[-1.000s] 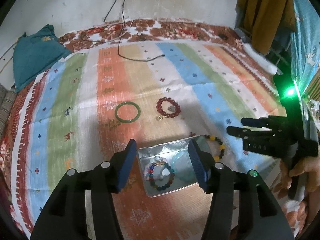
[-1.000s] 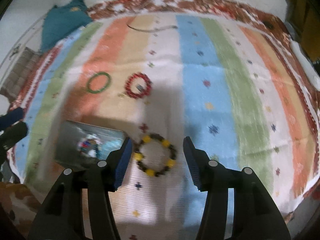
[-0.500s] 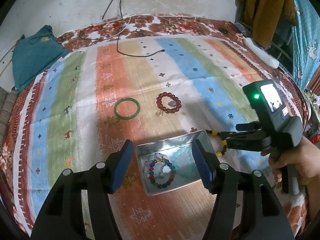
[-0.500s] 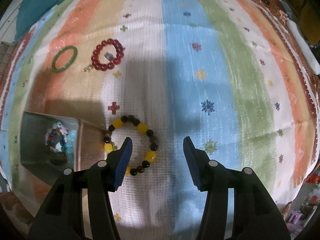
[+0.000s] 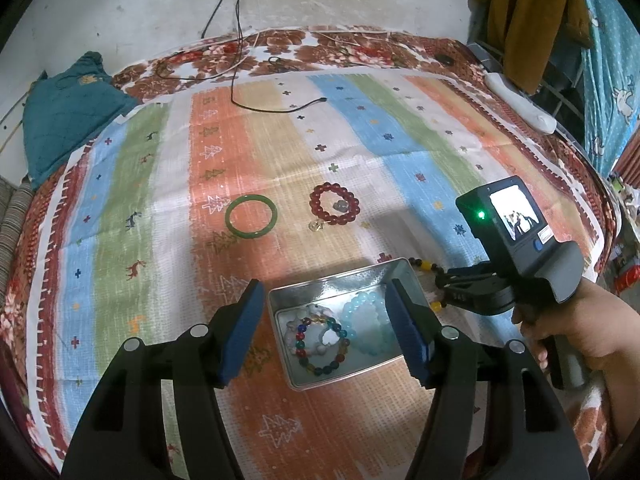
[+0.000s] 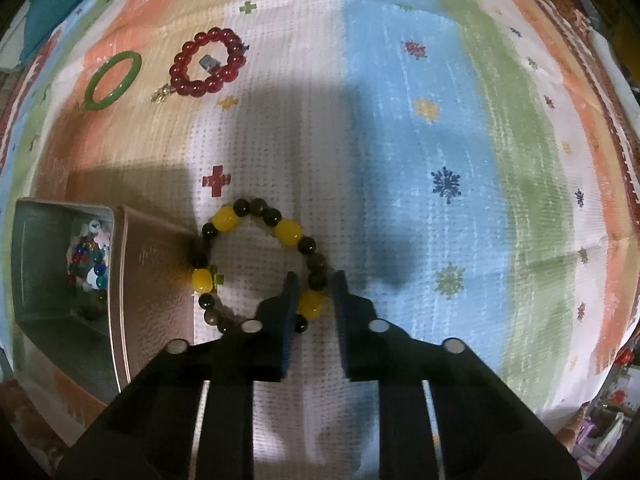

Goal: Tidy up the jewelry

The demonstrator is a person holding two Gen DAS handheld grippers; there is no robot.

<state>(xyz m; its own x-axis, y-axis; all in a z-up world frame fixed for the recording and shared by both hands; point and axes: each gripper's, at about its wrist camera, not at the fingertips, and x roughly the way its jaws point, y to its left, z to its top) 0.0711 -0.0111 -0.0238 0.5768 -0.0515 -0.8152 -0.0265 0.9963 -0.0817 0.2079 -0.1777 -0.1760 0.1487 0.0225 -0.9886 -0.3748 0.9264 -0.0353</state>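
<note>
**Right claw pinching the yellow-and-dark bracelet beside the tin**

The right claw (image 6: 314,294) has its jaws drawn close around one side of the bracelet (image 6: 256,256), a yellow bead and a dark bead caught between them at lower centre of the right wrist view. The rest of the loop lies on the striped bedspread (image 6: 440,120), its far side touching the tin (image 6: 64,264) at the left edge. To do this well, I judge the grip should be firm on the strand before lifting, then the loop raised straight up so it clears the tin's wall and does not drag it.

The left claw (image 5: 324,332) is spread wide and holds nothing, hovering over the tin (image 5: 340,280) at lower centre.

Only the left view shows the tin's contents plainly: a multicolour bracelet (image 5: 320,340) and a pale blue one (image 5: 366,326). Only the right view shows the pinch itself. Both show the green bangle (image 5: 251,218) and red bracelet (image 5: 334,204) waiting farther up the frame.
</note>
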